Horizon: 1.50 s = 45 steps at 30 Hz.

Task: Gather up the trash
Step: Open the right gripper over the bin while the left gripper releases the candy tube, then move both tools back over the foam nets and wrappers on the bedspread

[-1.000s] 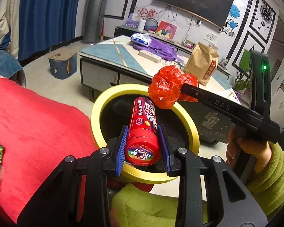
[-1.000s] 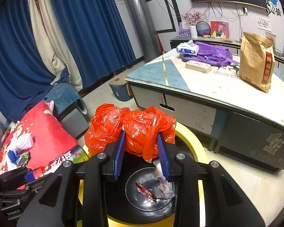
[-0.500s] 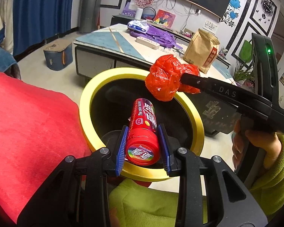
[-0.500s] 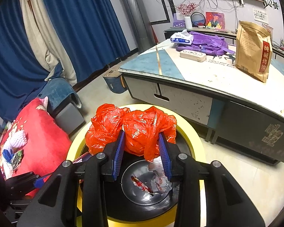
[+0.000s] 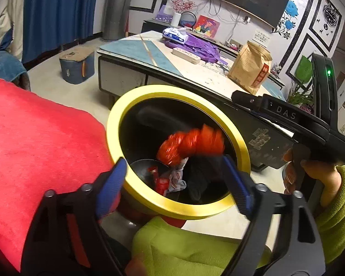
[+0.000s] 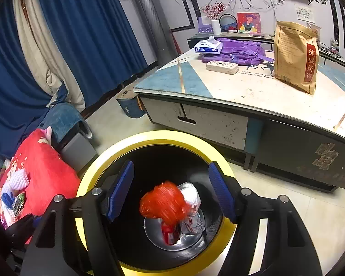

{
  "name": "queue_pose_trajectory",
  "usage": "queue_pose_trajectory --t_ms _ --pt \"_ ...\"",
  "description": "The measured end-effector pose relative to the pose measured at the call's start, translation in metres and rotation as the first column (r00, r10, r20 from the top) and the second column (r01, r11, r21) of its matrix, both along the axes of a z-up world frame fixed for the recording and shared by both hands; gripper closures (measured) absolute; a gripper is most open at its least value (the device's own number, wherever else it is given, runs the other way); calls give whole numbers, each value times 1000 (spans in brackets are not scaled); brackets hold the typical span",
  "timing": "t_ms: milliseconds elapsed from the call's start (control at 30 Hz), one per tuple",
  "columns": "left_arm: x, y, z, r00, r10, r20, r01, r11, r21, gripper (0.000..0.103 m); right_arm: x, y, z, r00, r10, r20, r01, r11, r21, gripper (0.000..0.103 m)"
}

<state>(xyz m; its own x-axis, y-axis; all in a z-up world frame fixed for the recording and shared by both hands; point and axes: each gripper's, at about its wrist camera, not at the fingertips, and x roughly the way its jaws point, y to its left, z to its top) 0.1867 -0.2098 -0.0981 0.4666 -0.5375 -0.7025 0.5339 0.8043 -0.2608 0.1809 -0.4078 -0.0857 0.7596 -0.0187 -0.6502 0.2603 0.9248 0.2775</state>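
Note:
A bin with a yellow rim stands on the floor below both grippers. My left gripper hangs over its near edge, jaws opening wide, nothing between the blue pads. My right gripper is above the bin mouth, jaws also opening and empty. The crumpled red plastic bag is blurred in mid-fall inside the bin. The red tube lies at the bottom beside white wrappers.
A low table stands just behind the bin, carrying a brown paper bag, a purple backpack and a tissue pack. A red blanket lies left of the bin. A blue box sits on the floor.
Both grippers have gone from shut to open. The red tube has dropped out of the left one into the bin, and the red bag has left the right one and is falling in.

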Motion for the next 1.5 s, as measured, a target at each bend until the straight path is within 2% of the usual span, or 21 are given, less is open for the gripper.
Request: queue_pose_trajectory --t_ms 33,333,600,1100,1500 --pt "0 2 1 1000 6 3 -6 1000 -1 11 -1 0 1 1000 -2 2 2 1000 -2 33" --pt "-6 26 18 994 100 53 -100 995 0 11 -8 11 14 999 -1 32 2 999 -50 16" --pt "-10 44 30 983 159 88 -160 987 5 11 -11 30 28 998 33 62 -28 997 -76 8" --pt "-17 80 55 955 250 157 -250 968 -19 11 -20 72 47 988 117 100 -105 988 -115 7" --pt "-18 114 66 928 335 161 -329 942 -69 11 -29 106 61 969 200 143 -179 973 -149 6"
